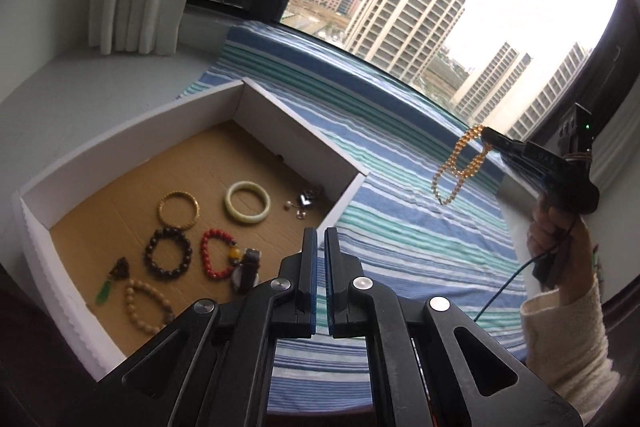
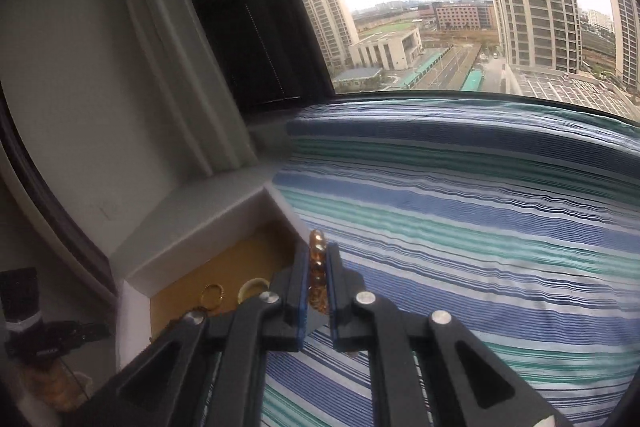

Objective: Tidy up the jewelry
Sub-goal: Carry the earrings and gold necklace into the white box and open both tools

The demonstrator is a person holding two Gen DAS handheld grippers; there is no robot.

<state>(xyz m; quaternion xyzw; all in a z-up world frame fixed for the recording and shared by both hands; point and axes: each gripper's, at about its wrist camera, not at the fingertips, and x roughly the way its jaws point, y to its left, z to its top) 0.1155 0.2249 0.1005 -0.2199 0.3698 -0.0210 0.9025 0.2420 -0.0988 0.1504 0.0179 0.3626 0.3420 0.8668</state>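
Dangling at right of frame, amber bead necklace (image 1: 460, 167) pinched in right gripper (image 1: 490, 138); could snag white box (image 1: 280, 103) rim lowering. Left gripper (image 1: 320, 239) clenched, empty.

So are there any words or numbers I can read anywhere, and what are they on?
"BAS": faint raised letters on the black right gripper, which holds an amber bead necklace; the rest is blurred.
Small mark on the black left gripper: too blurred to read.
Nothing readable on the white cardboard box or striped blue cloth.
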